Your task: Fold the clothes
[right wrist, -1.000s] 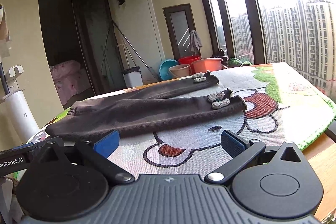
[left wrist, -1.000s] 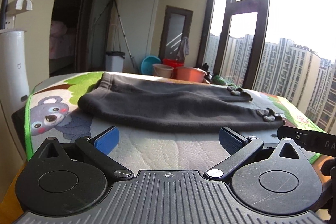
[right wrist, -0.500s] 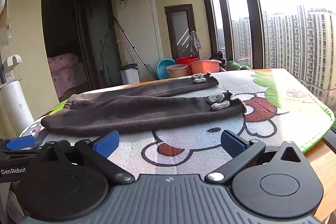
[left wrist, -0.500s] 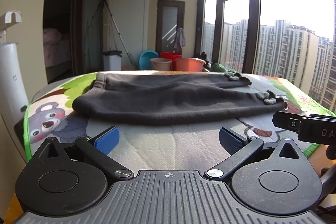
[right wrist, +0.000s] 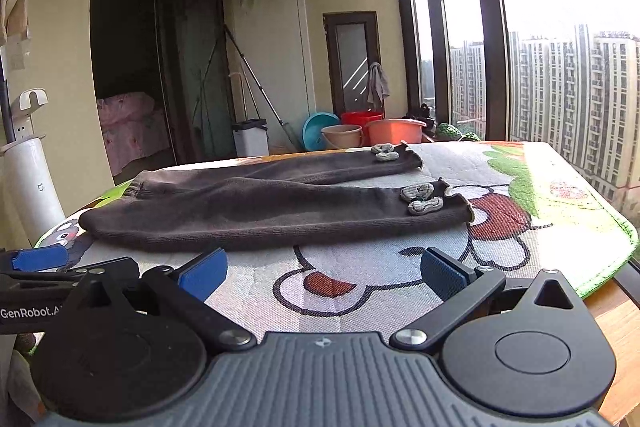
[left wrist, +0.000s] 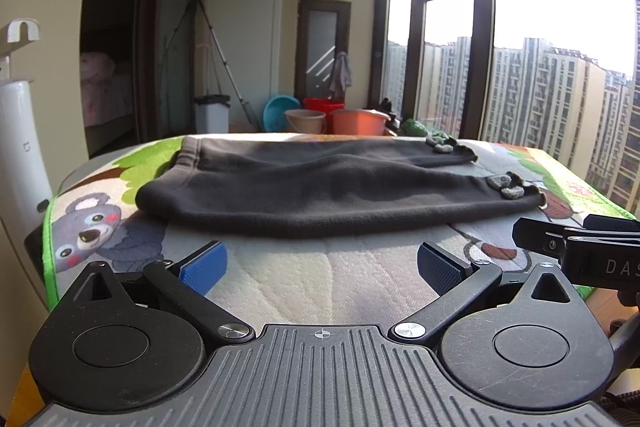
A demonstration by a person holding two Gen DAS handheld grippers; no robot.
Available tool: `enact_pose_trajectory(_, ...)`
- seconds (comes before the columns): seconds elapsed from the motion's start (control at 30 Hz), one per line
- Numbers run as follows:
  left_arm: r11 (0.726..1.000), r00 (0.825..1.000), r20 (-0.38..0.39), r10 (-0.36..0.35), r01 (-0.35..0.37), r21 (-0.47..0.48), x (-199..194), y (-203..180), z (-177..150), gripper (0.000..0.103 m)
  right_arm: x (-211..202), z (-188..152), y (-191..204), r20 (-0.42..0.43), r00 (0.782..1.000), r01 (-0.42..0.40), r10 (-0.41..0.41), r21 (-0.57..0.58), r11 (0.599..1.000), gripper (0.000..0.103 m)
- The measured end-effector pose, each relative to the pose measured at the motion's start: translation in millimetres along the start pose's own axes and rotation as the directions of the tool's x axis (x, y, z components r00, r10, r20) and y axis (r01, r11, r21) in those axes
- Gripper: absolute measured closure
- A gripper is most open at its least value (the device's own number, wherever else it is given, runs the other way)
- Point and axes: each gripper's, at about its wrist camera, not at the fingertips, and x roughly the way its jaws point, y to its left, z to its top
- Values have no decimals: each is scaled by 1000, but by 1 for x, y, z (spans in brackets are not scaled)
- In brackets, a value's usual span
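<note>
Lying flat on the cartoon-print mat (left wrist: 280,275), the dark grey trousers (left wrist: 320,195) stretch across the surface with the waistband toward 9 o'clock and the 2 leg cuffs toward 3 o'clock. In the right wrist view the trousers (right wrist: 260,211) fill the middle of the mat (right wrist: 540,195), the 2 legs side by side and slightly splayed, each cuff trimmed with small grey bows (right wrist: 420,197). No fold shows in the fabric, so the task looks to be at its start: the garment is spread out and every fold is left to do. The left gripper (left wrist: 320,263) hovers at the near edge at 6 o'clock, jaws wide apart and holding nothing, clear of the cloth. The right gripper (right wrist: 322,269) sits likewise at 6 o'clock of its view, jaws apart and empty. A likely first step, judging by the layout, is bringing 1 leg over the other.
</note>
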Motion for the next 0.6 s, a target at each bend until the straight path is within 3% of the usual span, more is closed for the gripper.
enact_pose_trajectory(0.6, 1000, 1000, -1, -1, 1, 4, -1, -4, 0, 0, -1, 2, -2, 4, 1000, 11, -11, 1, 1000, 0)
